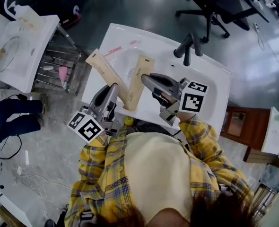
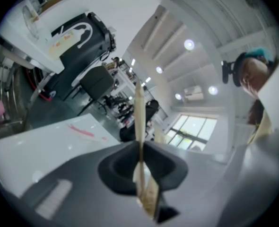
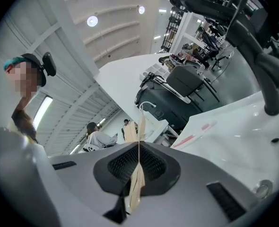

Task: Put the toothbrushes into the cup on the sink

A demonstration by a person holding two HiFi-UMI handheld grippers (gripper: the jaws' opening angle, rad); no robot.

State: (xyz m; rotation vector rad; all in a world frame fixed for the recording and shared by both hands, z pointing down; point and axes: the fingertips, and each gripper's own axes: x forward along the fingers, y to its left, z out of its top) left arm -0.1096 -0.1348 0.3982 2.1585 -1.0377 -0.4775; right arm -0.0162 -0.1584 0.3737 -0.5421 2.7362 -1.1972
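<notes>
Both tools are busy. The left hand-held gripper (image 1: pixel 112 90) is pressed shut on a thin beige box (image 1: pixel 104 70), and the right hand-held gripper (image 1: pixel 146 79) is pinched the same way on a second box (image 1: pixel 139 82). Each gripper view shows a card edge clamped between the pads. In the head view the boxes form a V over the sink (image 1: pixel 210 74). Their near ends meet by the person's body, the left one slants away up-left, and the right one points almost straight ahead. The only bare toothbrush (image 1: pixel 113 50) is pink and lies on the sink's far-left rim, past the tip of the left box. Its long axis runs along that rim, roughly crosswise to the left gripper's line of reach, and that gripper is clearly the nearer of the two. The faucet (image 1: pixel 187 48) stands on the far-right side, well clear of it. No view shows a cup (it may be out of frame), so the drop-off direction cannot be judged. The boxes probably hold more brushes, and a hand must be freed first.
</notes>
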